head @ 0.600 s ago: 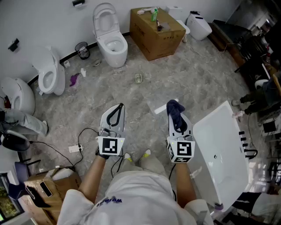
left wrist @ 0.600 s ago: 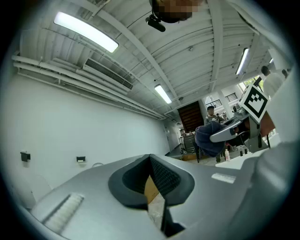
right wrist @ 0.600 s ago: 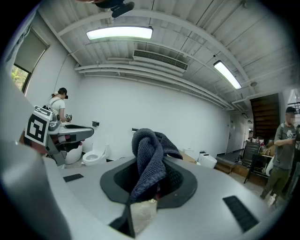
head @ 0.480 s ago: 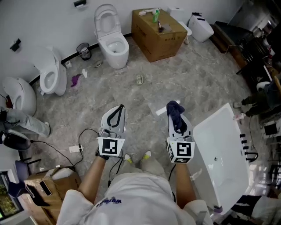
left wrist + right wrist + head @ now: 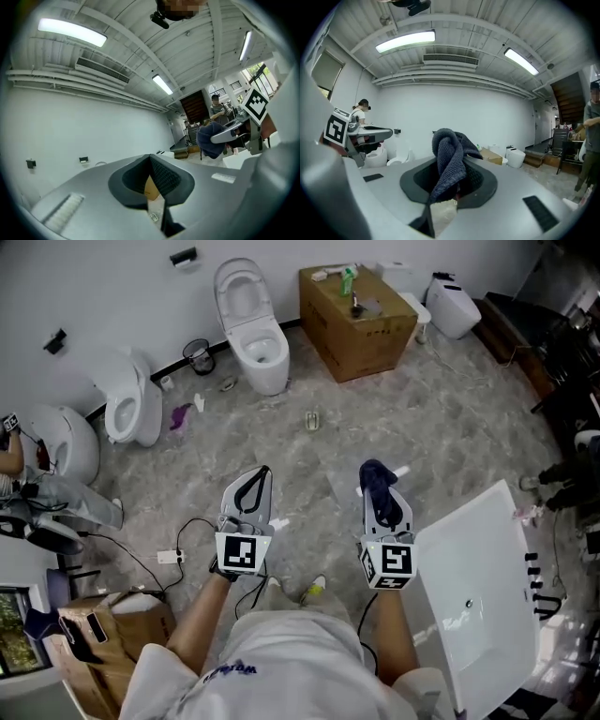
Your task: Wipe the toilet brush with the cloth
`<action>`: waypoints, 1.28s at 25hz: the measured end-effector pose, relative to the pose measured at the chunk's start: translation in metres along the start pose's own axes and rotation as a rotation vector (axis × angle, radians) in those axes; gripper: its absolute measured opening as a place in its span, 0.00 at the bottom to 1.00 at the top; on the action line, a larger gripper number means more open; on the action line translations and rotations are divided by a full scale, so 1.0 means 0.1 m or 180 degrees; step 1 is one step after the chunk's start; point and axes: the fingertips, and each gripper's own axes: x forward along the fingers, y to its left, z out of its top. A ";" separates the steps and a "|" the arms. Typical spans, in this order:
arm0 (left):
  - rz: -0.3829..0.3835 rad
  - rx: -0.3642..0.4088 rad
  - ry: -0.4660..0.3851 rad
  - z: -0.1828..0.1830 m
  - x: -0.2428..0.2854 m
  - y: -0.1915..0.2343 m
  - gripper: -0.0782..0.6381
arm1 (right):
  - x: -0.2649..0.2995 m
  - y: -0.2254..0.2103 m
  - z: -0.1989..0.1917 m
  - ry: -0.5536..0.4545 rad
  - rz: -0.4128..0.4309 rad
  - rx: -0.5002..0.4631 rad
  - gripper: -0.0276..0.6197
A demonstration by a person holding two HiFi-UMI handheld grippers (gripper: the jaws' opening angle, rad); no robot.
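Toilets (image 5: pixel 258 334) slid right in view on marbled floor (image 5: pixel 441 427); left tool (image 5: pixel 151 161) shut, right tool (image 5: pixel 455 174) gripping cloth (image 5: pixel 449 154)

Both bare forearms reach forward side by side, level, well apart. Left white-and-grey two-jaw gripper (image 5: pixel 260 472) has jaws closed together, nothing between. Right white-and-grey two-jaw gripper (image 5: pixel 379 491) is clamped on a dark blue knitted cloth (image 5: pixel 451 154), which bunches above the jaws.
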 end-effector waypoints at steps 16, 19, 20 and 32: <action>0.0296 0.0016 0.0076 -0.34 0.65 0.41 0.11 | 0.92 -0.30 -0.28 0.0287 0.0113 -0.0049 0.18; 0.0265 -0.0099 0.0010 -0.47 0.90 0.67 0.11 | 1.25 -0.26 -0.25 0.0356 0.0042 -0.0093 0.18; 0.0246 -0.0143 -0.0004 -0.50 0.96 0.78 0.11 | 1.35 -0.22 -0.22 0.0383 0.0028 -0.0096 0.18; -0.0168 -0.0452 0.0022 -0.99 1.69 1.58 0.11 | 2.25 0.20 0.03 0.0589 -0.0088 -0.0426 0.18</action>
